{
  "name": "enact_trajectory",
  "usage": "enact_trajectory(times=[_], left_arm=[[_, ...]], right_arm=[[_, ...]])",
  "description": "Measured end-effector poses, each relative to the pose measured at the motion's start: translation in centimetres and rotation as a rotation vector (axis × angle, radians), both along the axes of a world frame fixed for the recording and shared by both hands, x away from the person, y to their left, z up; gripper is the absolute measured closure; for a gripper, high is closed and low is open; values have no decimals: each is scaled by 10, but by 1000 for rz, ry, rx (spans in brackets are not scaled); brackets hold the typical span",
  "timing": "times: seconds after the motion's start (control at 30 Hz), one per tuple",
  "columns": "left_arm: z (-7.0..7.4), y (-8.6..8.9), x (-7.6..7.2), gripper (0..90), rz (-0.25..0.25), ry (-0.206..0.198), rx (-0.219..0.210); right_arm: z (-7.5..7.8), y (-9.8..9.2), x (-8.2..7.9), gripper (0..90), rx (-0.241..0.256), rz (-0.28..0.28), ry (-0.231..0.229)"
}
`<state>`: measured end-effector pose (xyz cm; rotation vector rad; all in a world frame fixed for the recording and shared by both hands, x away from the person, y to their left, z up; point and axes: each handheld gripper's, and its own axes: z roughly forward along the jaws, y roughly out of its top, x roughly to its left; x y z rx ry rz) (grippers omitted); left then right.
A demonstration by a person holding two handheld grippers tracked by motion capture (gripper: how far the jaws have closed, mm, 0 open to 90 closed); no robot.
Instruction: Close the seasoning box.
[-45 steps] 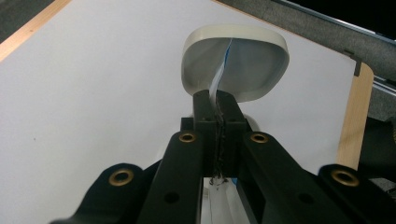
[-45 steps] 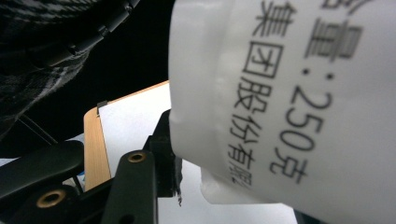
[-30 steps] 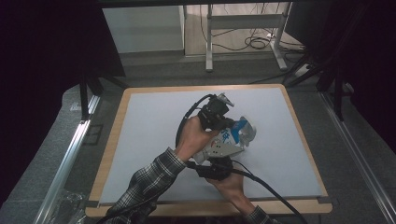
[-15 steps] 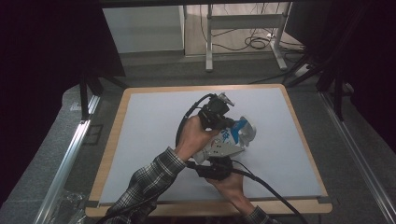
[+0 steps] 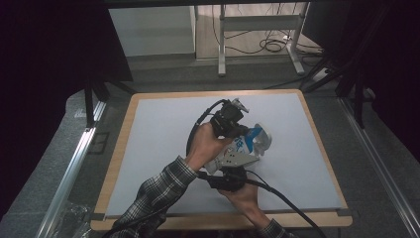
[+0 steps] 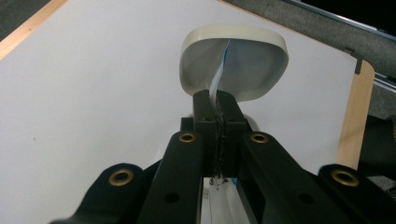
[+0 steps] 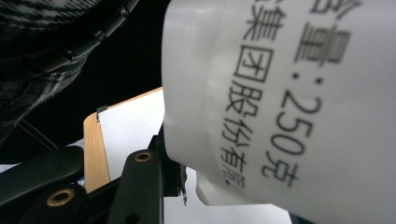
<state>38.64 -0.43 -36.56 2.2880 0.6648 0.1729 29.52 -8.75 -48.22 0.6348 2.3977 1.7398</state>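
My left gripper (image 6: 217, 109) is clenched on the pouch's (image 5: 245, 144) thin top edge, centre frame in the high view. My right gripper (image 5: 229, 179) sits just below it, pouch against its jaws; I cannot tell their state.

Both forearms came up from the near edge and met over the middle of the counter (image 5: 148, 148). The left arm wore a plaid sleeve (image 5: 153, 196) and angled up to the right, its hand (image 5: 205, 146) wrapped around the left tongs (image 5: 237, 124), which pointed away from the person. In the left gripper view the two black jaws stood pressed together, nipping a thin white and blue edge of the pouch (image 6: 233, 65). The right hand (image 5: 242, 196) sat lower, nearer the person, gripping the right tongs (image 5: 233, 168) just beneath the left hand. In the right gripper view the pouch crowded the lens, so I could not tell how those jaws stood.
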Motion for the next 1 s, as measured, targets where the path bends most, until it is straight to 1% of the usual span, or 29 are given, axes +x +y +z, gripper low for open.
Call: enact_trajectory(times=[0.7, 1.0], left_arm=[[1, -2, 0, 889, -3, 2, 7], [1, -2, 0, 889, -5, 4, 8]], right_arm=[[1, 0, -1, 596, 12, 0, 6], [1, 0, -1, 596, 13, -1, 1]])
